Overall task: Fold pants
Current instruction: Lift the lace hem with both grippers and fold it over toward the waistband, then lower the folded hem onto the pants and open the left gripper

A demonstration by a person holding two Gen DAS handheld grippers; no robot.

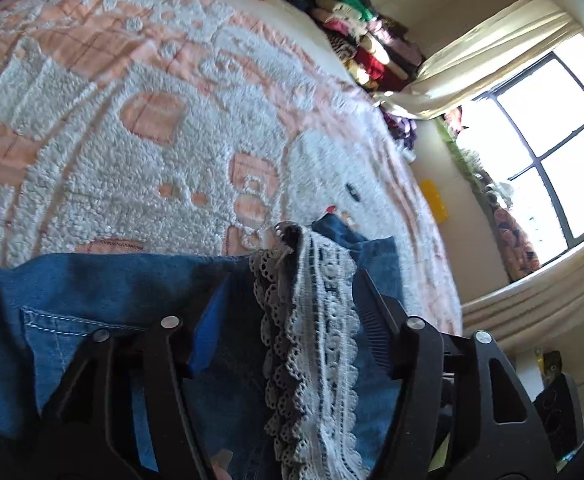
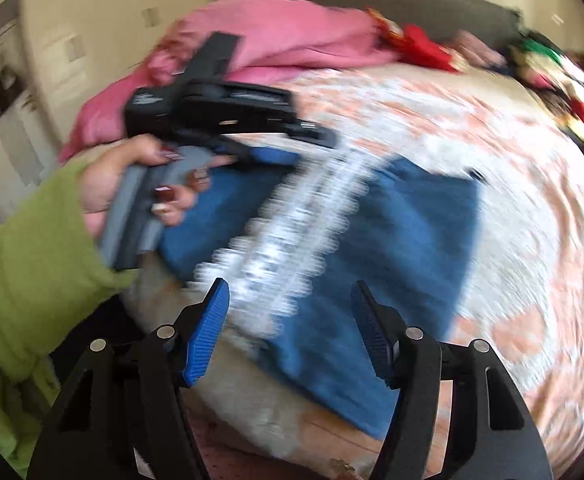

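Under your hands you have a bed (image 1: 91, 132) covered by a fluffy white and peach blanket (image 2: 532, 240). The blue denim pants (image 2: 404, 240) with white lace trim (image 1: 324, 320) lie directly on it, near its edge. A pink cover (image 2: 292, 36) and clothes pile (image 1: 356, 24) sit along the far side

The right wrist view is smeared by motion: the white lace strip (image 2: 287, 220) down the blue denim pants (image 2: 404, 240) reads as streaks, and the heap of bright clothes (image 2: 564, 76) at upper right cannot be told apart. In the left wrist view, denim hides the left gripper's (image 1: 287, 300) left fingertip; the pants run off the bottom edge.
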